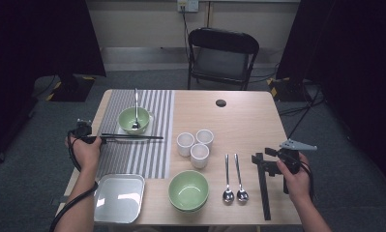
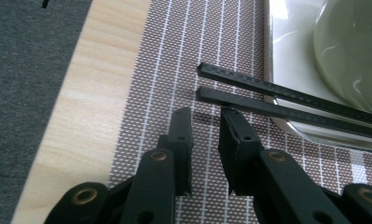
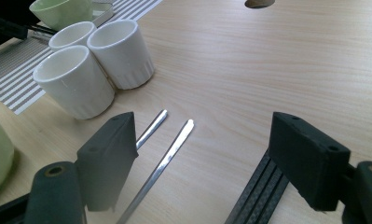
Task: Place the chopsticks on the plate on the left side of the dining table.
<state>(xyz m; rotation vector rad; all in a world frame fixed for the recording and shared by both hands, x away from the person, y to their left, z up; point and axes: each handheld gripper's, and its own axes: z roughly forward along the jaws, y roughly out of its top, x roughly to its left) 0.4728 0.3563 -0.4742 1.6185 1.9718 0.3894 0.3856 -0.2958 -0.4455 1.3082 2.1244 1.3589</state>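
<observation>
**High view: one place setting laid, a second waiting**

High view shows the table partly set. At centre left of the frame a striped placemat (image 1: 142,133) carries a green bowl (image 1: 133,119) on a small tray, with a spoon (image 1: 136,108) standing in it. A pair of black chopsticks (image 1: 132,137) lies across the mat just below that bowl, its far part resting over the tray's edge in the left gripper view. The left gripper (image 2: 206,135) sits just short of the near ends of the chopsticks (image 2: 286,100), its jaws a little apart with only mat between them, so it is released and holds nothing. I judge this setting to be essentially laid.

What is left appears at lower centre and lower right: an empty metal tray (image 1: 119,197), a second green bowl (image 1: 188,190), two spoons (image 1: 233,180) side by side, three white cups (image 1: 195,144) clustered together, and a second pair of chopsticks (image 1: 263,186). The right gripper (image 3: 207,161) hangs over the table with jaws wide and empty, near the second pair (image 3: 258,191) and the spoon handles (image 3: 167,154). None of these pieces has yet been arranged.
</observation>
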